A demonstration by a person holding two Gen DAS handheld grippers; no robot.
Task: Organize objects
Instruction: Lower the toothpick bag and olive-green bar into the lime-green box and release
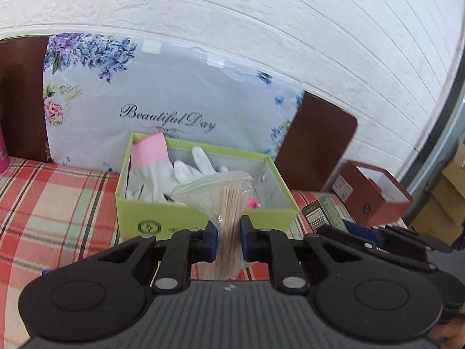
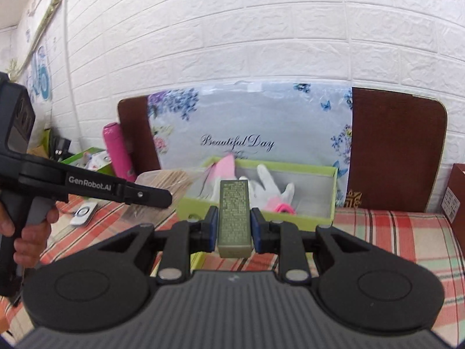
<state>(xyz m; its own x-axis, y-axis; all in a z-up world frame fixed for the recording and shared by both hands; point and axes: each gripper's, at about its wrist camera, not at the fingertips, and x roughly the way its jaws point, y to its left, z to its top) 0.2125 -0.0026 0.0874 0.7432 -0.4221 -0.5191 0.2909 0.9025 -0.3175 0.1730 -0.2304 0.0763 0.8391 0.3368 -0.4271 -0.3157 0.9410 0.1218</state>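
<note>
Left tool (image 1: 228, 240) clamped on a clear bag of wooden sticks (image 1: 229, 203), held upright just in front of the open green box (image 1: 162, 218). Right tool (image 2: 234, 228) closed around a small olive-green carton (image 2: 234, 218) (printed face up), also just before the box. Inside the box lie white gloves (image 1: 162, 179), one with a pink cuff. The box rests on a plaid-covered surface (image 1: 58, 203) before a floral "Beautiful Day" cushion (image 1: 162, 99); a reddish-brown box (image 1: 375, 196) stands to the right.
</note>
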